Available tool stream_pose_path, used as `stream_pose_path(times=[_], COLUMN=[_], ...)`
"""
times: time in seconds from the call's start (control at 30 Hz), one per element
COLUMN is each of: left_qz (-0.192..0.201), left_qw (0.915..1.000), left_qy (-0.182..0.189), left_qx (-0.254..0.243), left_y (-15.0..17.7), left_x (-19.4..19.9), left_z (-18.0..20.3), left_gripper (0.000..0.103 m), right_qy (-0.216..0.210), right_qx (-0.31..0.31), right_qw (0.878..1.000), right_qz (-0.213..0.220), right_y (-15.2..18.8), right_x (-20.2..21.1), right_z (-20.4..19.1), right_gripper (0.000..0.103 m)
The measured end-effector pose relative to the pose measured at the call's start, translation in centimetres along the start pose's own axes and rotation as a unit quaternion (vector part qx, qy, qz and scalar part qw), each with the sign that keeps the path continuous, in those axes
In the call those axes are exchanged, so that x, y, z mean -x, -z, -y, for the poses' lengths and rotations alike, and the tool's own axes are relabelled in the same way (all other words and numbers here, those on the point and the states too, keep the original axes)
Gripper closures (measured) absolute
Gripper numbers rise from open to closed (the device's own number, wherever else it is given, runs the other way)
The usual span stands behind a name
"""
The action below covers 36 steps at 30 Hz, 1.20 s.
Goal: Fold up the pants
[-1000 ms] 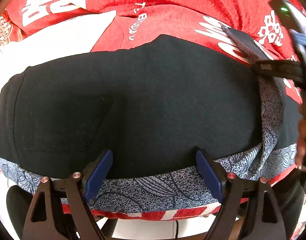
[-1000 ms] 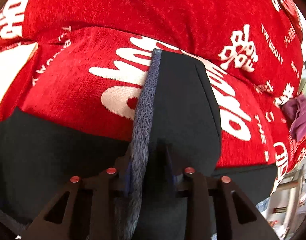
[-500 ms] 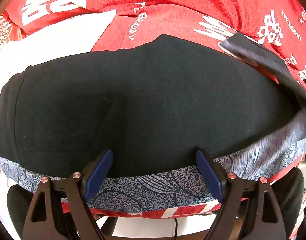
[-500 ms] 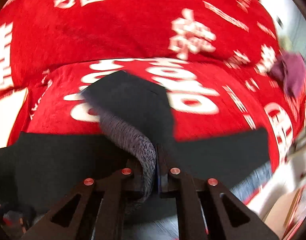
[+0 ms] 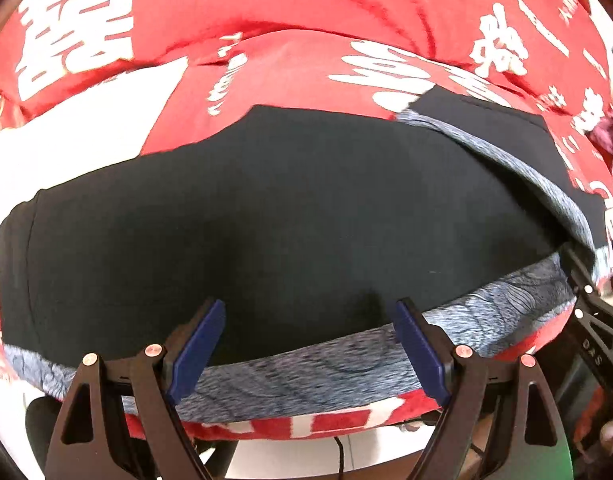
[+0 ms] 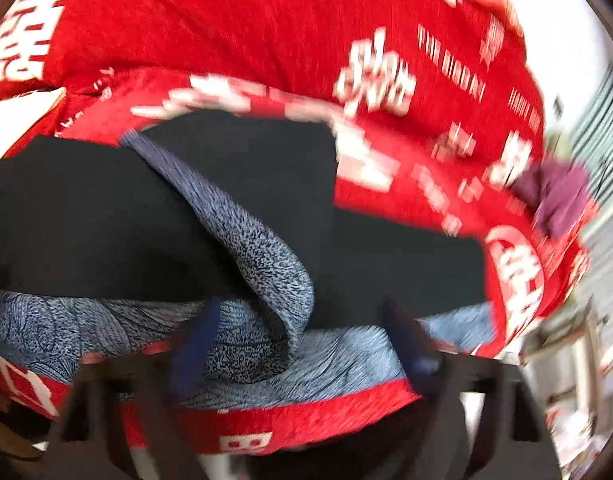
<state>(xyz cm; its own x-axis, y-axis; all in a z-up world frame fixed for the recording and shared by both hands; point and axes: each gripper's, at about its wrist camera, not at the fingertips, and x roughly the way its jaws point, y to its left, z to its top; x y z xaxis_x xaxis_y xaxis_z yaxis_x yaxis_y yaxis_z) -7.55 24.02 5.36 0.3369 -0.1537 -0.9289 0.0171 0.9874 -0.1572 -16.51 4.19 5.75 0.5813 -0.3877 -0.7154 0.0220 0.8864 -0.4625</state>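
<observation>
Right gripper [image 6: 302,336] opening over pants [image 6: 86,216], nothing held, left gripper [image 5: 310,344] wide, empty.

One pair of black pants [image 5: 274,216] with a grey patterned trim band is present. One red cover [image 5: 306,20] with white lettering lies under it. One purple cloth item [image 6: 558,196] sits at the cover's far right edge. Two grippers are counted: the left gripper [image 5: 310,344] and the right gripper [image 6: 302,344], each with two blue-padded fingers, four fingers in all.
</observation>
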Motion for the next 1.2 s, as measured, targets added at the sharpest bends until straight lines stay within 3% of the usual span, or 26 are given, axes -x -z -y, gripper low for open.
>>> stream_pose_path(times=[0.1, 0.17, 0.3, 0.47, 0.5, 0.57, 0.63, 0.73, 0.8, 0.87, 0.93, 1.0, 1.13, 1.2], left_qz=[-0.020, -0.026, -0.027, -0.026, -0.026, -0.027, -0.028, -0.030, -0.027, -0.021, -0.014, -0.014, -0.029, -0.031], left_qw=[0.9997, 0.9995, 0.9992, 0.9992, 0.9993, 0.9993, 0.9992, 0.9993, 0.9995, 0.9998, 0.9998, 0.9995, 0.9985, 0.9984], left_qy=[0.006, 0.018, 0.025, 0.023, 0.023, 0.021, 0.021, 0.015, 0.008, 0.006, 0.011, 0.016, 0.013, 0.011], left_qx=[-0.015, 0.007, 0.017, 0.017, 0.016, 0.017, 0.017, 0.015, 0.012, 0.002, -0.011, -0.024, -0.045, -0.047], left_y=[0.2, 0.4, 0.4, 0.4, 0.4, 0.4, 0.4, 0.3, 0.3, 0.2, 0.1, 0.0, 0.0, 0.2], left_x=[-1.2, -1.8, -1.6, -1.8, -1.7, -1.7, -1.7, -1.5, -1.3, -0.9, -0.4, -0.4, -1.1, -1.1], left_z=[0.8, 0.2, -0.5, -0.5, -0.3, -0.2, -0.2, -0.1, 0.4, 0.9, 1.7, 2.5, 4.0, 4.2], left_gripper=[0.016, 0.016, 0.016, 0.016, 0.016, 0.016, 0.016, 0.016, 0.016, 0.016, 0.016, 0.016, 0.016, 0.016], right_qy=[0.019, 0.035, 0.088, 0.147, 0.150, 0.139, 0.102, 0.086, 0.072, 0.054, 0.002, -0.081, -0.173, -0.189], right_qx=[0.049, 0.092, 0.188, 0.287, 0.290, 0.272, 0.229, 0.148, 0.058, -0.050, -0.165, -0.272, -0.352, -0.360], right_qw=[0.998, 0.993, 0.972, 0.943, 0.942, 0.951, 0.968, 0.985, 0.995, 0.997, 0.986, 0.959, 0.914, 0.906], right_qz=[0.043, 0.072, 0.112, 0.082, 0.076, 0.052, 0.015, 0.021, 0.037, 0.036, 0.014, -0.018, -0.104, -0.116], right_y=[-0.3, -1.0, -3.1, -5.3, -5.6, -6.6, -7.2, -7.1, -6.9, -6.0, -4.1, -1.2, 4.0, 4.9], right_x=[1.7, 2.1, 0.4, -4.9, -5.6, -6.4, -6.9, -5.3, -3.2, -1.6, -1.8, -3.9, -9.5, -10.4], right_z=[-1.6, -3.2, -6.8, -11.6, -12.0, -11.6, -9.6, -4.9, 0.0, 5.8, 11.5, 16.4, 18.9, 19.0], right_gripper=[0.016, 0.016, 0.016, 0.016, 0.022, 0.092, 0.097, 0.097, 0.097, 0.097, 0.097, 0.096, 0.093, 0.087])
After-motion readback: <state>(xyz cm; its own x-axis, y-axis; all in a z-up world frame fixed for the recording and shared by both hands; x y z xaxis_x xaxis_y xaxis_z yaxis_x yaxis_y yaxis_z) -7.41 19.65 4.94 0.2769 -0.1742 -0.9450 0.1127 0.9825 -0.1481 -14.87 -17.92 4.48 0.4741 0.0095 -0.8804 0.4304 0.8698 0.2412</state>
